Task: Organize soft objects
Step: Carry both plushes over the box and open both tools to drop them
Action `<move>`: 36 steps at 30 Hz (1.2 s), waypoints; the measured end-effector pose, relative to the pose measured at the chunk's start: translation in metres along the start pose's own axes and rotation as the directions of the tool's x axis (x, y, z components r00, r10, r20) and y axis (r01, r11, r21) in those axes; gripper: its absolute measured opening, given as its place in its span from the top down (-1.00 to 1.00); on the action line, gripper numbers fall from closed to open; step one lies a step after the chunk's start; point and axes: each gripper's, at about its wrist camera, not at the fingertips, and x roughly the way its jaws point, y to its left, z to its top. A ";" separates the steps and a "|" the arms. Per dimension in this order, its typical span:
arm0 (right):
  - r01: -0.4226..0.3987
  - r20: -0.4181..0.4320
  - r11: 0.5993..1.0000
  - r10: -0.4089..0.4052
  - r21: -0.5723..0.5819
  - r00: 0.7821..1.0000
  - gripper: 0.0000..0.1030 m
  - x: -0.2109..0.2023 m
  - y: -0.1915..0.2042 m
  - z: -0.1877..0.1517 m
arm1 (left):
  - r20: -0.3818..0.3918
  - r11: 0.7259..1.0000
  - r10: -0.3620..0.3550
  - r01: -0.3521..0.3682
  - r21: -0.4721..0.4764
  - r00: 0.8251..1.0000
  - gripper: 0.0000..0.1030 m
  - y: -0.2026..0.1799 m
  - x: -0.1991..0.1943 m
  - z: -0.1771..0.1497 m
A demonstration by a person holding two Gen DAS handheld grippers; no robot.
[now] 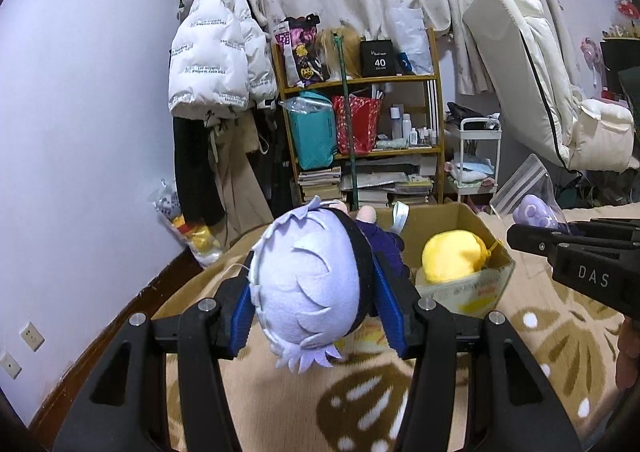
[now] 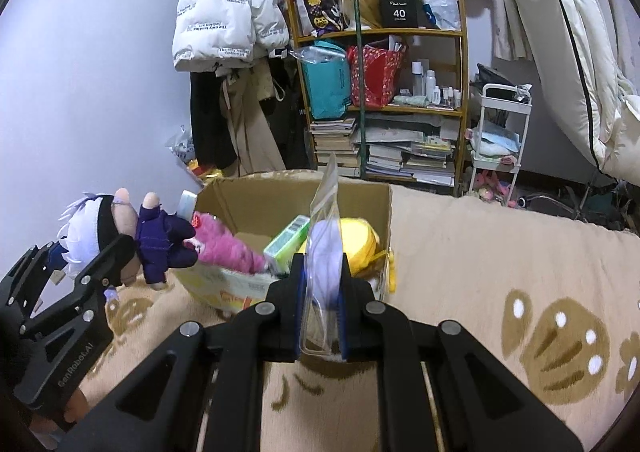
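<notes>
Left claw clamps doll; right claw pinches bagged plush.

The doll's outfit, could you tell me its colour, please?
Dark purple outfit, best seen in the right wrist view.

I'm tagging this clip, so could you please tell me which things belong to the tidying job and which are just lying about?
Job: doll in left claw; bagged plush in right claw; box; yellow plush.
Lying about: bookshelf; white jacket; trolley.
</notes>
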 end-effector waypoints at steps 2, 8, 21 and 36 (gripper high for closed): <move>-0.001 0.005 1.000 0.001 -0.004 1.000 0.73 0.006 0.000 0.005 | 0.009 1.000 -0.002 0.002 -0.001 1.000 -0.01 -0.002 0.006 0.004; -0.009 0.030 1.000 0.008 0.023 1.000 0.73 0.021 -0.003 0.014 | 0.014 1.000 -0.005 0.005 0.000 1.000 -0.01 -0.006 0.032 0.013; -0.075 -0.006 0.997 0.075 -0.016 0.997 0.72 0.055 0.004 0.017 | -0.048 0.999 -0.035 0.034 -0.013 0.998 -0.03 -0.006 0.066 0.010; -0.138 -0.083 0.990 0.141 0.032 0.987 0.64 0.073 -0.003 0.005 | -0.053 0.998 -0.029 0.031 0.047 0.998 -0.41 -0.014 0.070 0.004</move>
